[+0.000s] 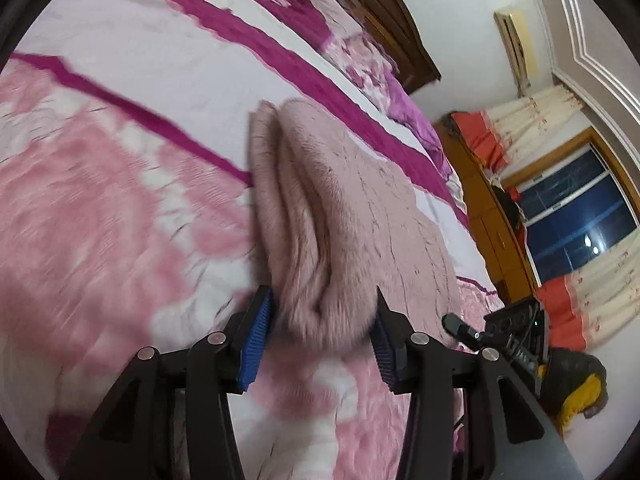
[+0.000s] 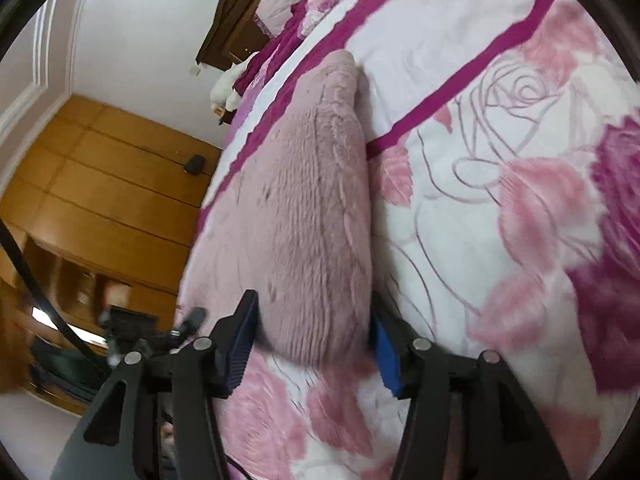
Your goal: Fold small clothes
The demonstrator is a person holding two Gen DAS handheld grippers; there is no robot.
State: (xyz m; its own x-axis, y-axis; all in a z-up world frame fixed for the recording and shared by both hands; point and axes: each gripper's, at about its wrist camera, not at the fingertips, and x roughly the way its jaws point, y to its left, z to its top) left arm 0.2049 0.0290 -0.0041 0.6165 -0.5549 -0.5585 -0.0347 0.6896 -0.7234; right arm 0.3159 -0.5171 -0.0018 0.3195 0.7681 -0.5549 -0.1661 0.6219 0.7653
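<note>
A fluffy dusty-pink garment (image 1: 340,200) lies folded in layers on the flowered bedspread (image 1: 120,208). Its near rounded end sits between the blue pads of my left gripper (image 1: 322,300), whose jaws stand apart; the left pad's face shows bare and the fabric only brushes the tips. In the right wrist view the same garment (image 2: 304,208) stretches away as a long fold. Its near end lies between the fingers of my right gripper (image 2: 312,300), which is open too, with the cloth loose between them.
The bed runs to a dark wooden headboard (image 1: 384,12) with pillows (image 2: 288,4). Beside the bed are wooden cabinets (image 2: 108,184), a window (image 1: 572,208) with curtains, and a black cable (image 2: 32,280). The other gripper's body (image 1: 504,336) shows at the right.
</note>
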